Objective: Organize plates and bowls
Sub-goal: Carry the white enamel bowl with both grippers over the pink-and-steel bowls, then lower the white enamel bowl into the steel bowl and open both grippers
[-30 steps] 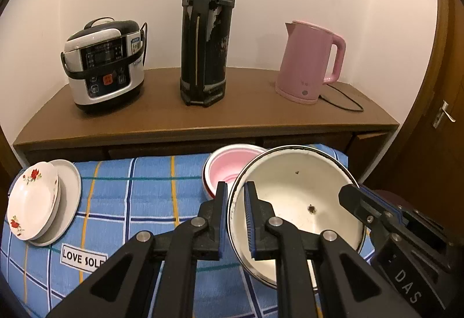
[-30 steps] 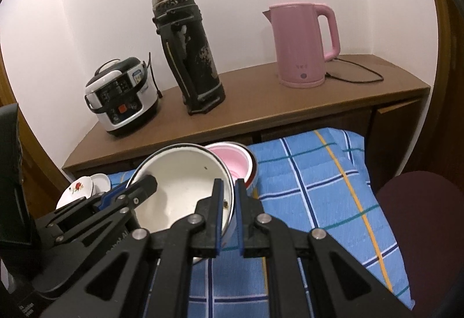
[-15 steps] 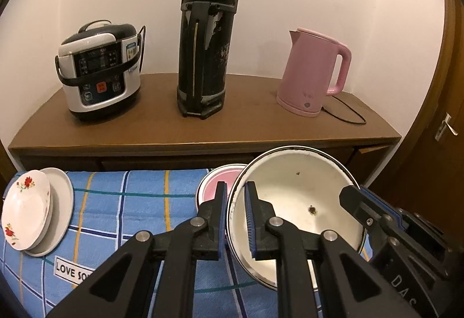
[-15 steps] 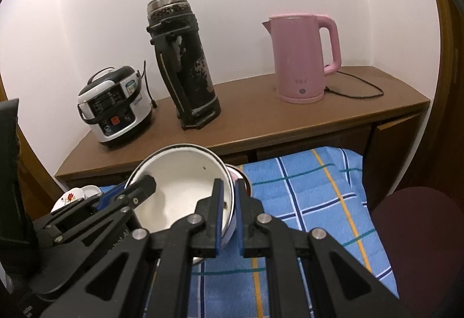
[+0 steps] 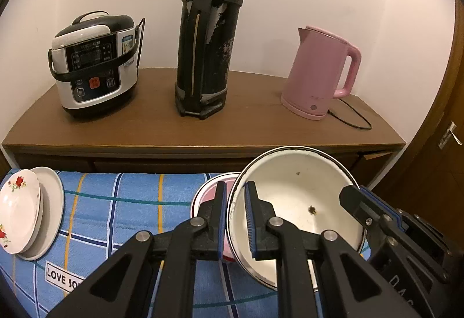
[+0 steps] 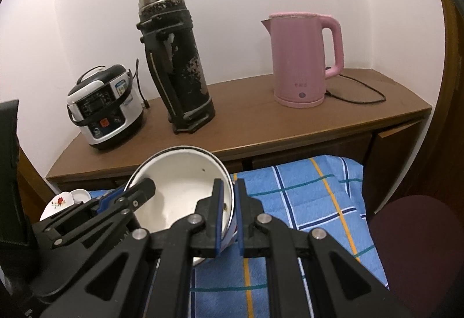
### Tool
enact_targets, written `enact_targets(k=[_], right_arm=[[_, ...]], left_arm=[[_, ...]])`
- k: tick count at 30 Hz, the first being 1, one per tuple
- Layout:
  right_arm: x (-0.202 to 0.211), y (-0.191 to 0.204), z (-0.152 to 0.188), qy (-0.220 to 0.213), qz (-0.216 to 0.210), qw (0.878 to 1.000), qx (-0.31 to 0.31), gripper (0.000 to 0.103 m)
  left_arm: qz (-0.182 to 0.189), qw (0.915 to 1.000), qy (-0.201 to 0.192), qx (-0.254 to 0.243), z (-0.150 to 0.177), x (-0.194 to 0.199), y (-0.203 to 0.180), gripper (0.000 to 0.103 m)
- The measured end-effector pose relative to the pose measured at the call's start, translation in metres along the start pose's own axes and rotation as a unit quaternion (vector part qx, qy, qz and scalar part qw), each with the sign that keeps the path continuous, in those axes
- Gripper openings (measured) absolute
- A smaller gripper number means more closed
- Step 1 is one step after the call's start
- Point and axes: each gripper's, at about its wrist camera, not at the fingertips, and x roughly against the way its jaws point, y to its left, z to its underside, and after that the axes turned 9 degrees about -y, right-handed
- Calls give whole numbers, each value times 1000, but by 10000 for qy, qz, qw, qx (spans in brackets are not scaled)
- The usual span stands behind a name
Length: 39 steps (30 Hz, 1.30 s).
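While both tongs, left [image 5: 234,219] and right [image 6: 225,219], stay clamped on the white bowl's [image 5: 293,202] rim, it now covers more of the pink bowl [image 5: 207,192].

My left tongs [image 5: 234,219] are matte black plastic: two flat fingers lined with ribbed blue pads [image 5: 250,223], carried on triangular-cutout link arms pinned by round silver screws. My right tongs [image 6: 225,219] are built the same, black links, silver pivots, blue strips along the inner faces. Seen beside the left tongs, the right unit's black body bears white letters, "D A S" as far as I can read.
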Motion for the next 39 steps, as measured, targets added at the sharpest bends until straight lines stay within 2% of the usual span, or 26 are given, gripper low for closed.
enact_targets(k=[16,29,39], right_arm=[[-43,-9,-4,382,-23,9992,-106,8],[-79,-18,12,884,-143,9957,-242,8],[-89,-14,21,1027,-98,9946,-130,7]], left_arm=[[15,9993,283,242,-5,-38,10,13],[-120,9976,605,306,5,-64,14,13],[-181,9969,691,337,11,-71,19,14]])
